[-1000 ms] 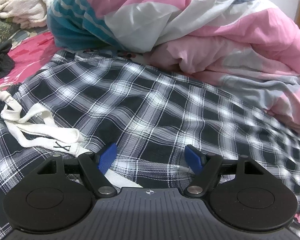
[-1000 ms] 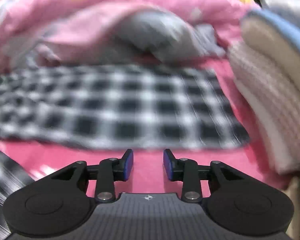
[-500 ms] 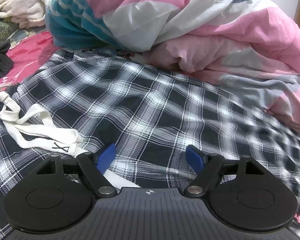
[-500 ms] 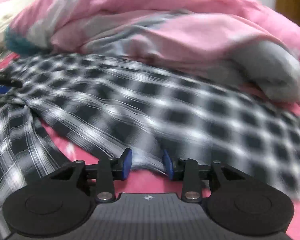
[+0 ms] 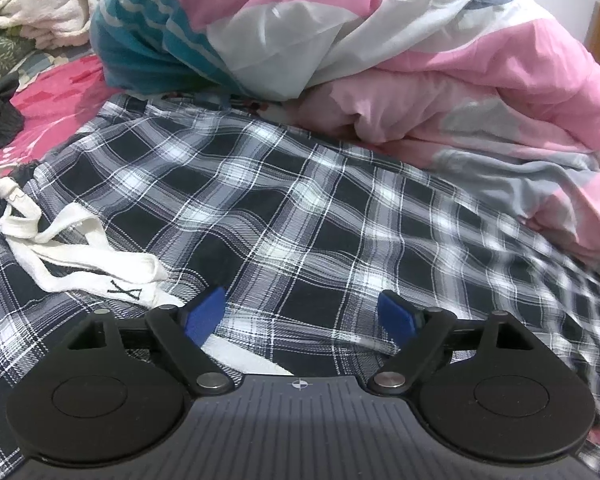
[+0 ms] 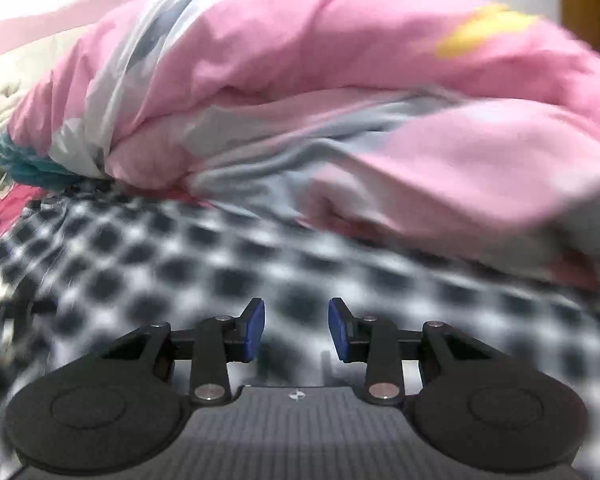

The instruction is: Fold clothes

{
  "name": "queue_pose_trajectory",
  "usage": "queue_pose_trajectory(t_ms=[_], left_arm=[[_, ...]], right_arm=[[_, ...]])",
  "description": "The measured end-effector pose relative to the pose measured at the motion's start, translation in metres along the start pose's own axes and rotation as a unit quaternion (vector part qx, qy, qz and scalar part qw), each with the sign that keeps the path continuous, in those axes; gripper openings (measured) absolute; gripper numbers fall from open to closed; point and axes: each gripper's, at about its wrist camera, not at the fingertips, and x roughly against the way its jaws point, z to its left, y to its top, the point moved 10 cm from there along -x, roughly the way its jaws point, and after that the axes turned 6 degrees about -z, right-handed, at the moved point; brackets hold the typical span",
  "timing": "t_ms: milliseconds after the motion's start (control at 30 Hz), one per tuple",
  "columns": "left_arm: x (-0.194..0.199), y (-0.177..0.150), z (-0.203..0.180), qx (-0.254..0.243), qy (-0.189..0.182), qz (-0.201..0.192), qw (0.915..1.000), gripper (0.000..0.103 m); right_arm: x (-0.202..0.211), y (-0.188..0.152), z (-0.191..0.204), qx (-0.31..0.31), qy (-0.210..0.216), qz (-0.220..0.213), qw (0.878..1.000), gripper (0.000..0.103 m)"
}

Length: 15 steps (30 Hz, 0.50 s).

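Opening over plaid trousers (image 5: 300, 208), the left gripper (image 5: 300, 312) holds nothing; its drawstring (image 5: 80, 248) could snag leftward. The right gripper (image 6: 296, 330), parted and empty, risks dragging cloth.

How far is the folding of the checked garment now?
Done: checked garment lies spread on the bed, apparently unfolded. In hand: nothing; left gripper hovers over the waistband, jaws opening; right gripper is empty above the cloth. Left: all folds, and tucking the white drawstring.
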Motion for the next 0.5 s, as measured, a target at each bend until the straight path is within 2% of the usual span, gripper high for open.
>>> queue_pose_trajectory(t_ms=[33,133,300,400,500], left_arm=[[0.0,0.0,0.0,-0.001,-0.001,0.001,1.0,0.086],[0.001,0.0,0.001,0.002,-0.004,0.002,1.0,0.086],[0.002,0.001,0.004,0.009,-0.011,0.005,0.9999,0.087],[0.003,0.0,0.005,0.01,-0.009,0.004,0.9999,0.087],[0.004,0.0,0.004,0.01,-0.007,0.004,0.9999,0.089]], right_arm=[[-0.02,0.005,0.006,-0.004,0.002,-0.002,1.0,0.037],[-0.071,-0.01,0.013,0.025,-0.022,0.03,0.999,0.037],[-0.04,-0.041,0.006,0.048,-0.032,0.037,0.998,0.042],[-0.002,-0.045,-0.006,0.049,-0.049,0.035,0.997,0.042],[0.025,-0.044,-0.019,0.029,-0.062,0.015,0.998,0.043]])
